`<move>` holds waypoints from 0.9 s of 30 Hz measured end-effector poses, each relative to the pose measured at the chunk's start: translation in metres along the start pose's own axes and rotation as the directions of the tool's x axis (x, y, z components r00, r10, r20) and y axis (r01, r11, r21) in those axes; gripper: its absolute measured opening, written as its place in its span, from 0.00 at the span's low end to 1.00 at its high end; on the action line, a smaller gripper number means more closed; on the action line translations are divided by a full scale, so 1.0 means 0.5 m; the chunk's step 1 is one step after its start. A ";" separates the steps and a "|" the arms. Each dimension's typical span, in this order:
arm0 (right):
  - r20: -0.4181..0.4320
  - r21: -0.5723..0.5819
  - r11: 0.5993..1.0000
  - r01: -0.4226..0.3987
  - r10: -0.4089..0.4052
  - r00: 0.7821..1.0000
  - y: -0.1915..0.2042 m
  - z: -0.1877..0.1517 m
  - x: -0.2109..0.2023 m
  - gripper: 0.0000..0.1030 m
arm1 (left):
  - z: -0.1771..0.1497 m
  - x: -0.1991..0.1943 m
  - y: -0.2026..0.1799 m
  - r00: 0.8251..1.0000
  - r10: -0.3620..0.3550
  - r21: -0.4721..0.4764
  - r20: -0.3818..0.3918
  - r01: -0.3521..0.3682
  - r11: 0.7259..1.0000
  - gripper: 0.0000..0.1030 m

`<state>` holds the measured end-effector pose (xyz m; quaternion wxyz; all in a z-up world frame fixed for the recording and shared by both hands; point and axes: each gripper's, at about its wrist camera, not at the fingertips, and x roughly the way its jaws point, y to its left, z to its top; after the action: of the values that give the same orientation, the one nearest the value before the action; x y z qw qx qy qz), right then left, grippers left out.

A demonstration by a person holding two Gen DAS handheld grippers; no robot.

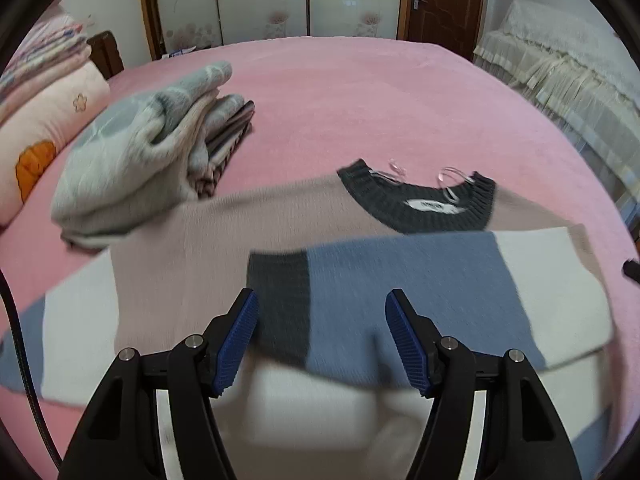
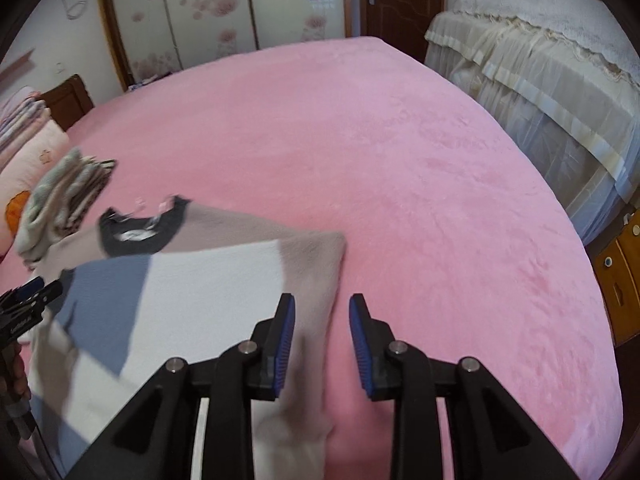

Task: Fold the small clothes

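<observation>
Blue ribbed pads line both grippers. The left gripper (image 1: 322, 316) stands wide open above the sweater's (image 1: 192, 248) folded-over sleeve (image 1: 400, 292), gripping nothing. The right gripper (image 2: 322, 322) gapes narrowly over the knit's right edge, pads clear of the cloth. Soft colour-blocked wool in beige, blue, white and dark ribbing lies flat on the plush pink bedspread (image 2: 400, 168). Folded clothes (image 1: 136, 160) sit stacked just beside its left shoulder; ample bare bed opens rightward. Floral wardrobe doors (image 1: 240, 0) stand beyond.
</observation>
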<state>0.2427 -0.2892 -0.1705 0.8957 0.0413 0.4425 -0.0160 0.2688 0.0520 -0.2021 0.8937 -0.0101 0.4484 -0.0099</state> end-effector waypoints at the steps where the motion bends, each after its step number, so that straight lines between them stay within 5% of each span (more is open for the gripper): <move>1: -0.001 -0.004 1.000 -0.008 0.008 1.000 0.005 -0.007 -0.003 0.27 | -0.012 -0.005 -0.001 1.000 -0.004 -0.005 -0.005 0.004 1.000 0.63; 13: -0.084 -0.044 0.995 0.085 -0.088 0.993 0.034 -0.121 0.053 0.01 | -0.054 0.059 0.026 0.994 0.025 -0.104 -0.109 -0.037 0.994 0.63; 27: -0.095 -0.035 0.993 0.112 -0.115 0.989 0.053 -0.115 0.019 0.05 | -0.042 0.018 0.011 0.994 0.038 -0.100 -0.102 -0.048 0.994 0.69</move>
<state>0.2047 -0.2575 -0.2114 0.8712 0.0034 0.4874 -0.0584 0.2571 0.0569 -0.2220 0.8684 -0.0459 0.4927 0.0318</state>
